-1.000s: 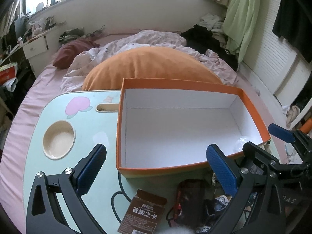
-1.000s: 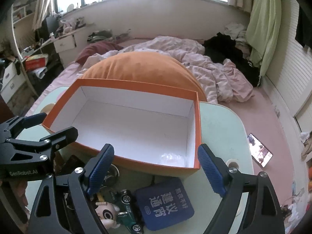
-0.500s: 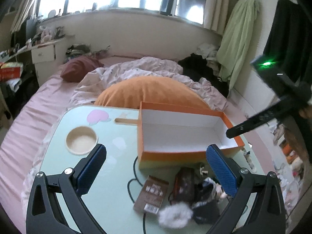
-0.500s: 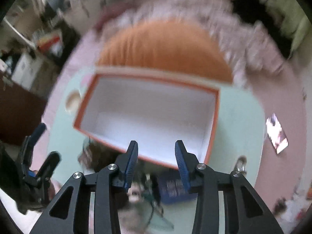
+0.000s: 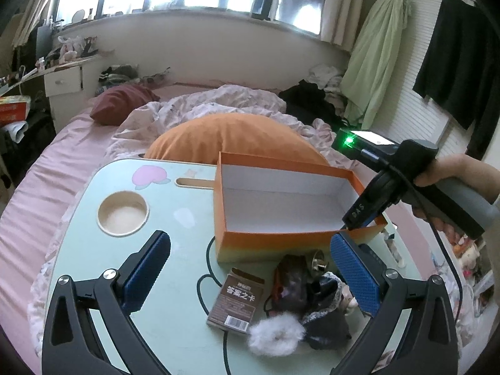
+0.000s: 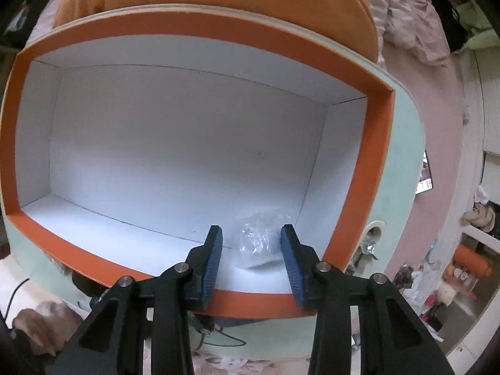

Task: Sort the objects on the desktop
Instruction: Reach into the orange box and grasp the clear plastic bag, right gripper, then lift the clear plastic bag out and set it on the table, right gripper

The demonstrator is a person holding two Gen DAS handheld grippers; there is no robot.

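An orange box (image 5: pixel 281 240) with a white inside stands on the mint table (image 5: pixel 93 265). My right gripper (image 6: pixel 251 237) points steeply down into its near right corner. Its jaws are closing, and a crumpled clear plastic bag (image 6: pixel 259 237) lies between them on the box floor; the pads do not press it. My left gripper (image 5: pixel 250 240) is open and holds nothing. It hovers over a pile in front of the box: a brown card pack (image 5: pixel 237 300), a white fluffy ball (image 5: pixel 275 332), a dark pouch (image 5: pixel 293 278) and a small bell (image 5: pixel 318 261).
A hand (image 5: pixel 462 175) holds the right tool's grip at the box's right end. The table has a round cup recess (image 5: pixel 122 213) at the left. An orange cushion (image 5: pixel 225 137) lies behind the box. A black cable (image 5: pixel 203 284) crosses the table. A phone (image 6: pixel 425 175) lies on the bed.
The right gripper tipped down over the box, sank into it and drew its jaws much closer. The left gripper pulled back and up, so more of the table shows.
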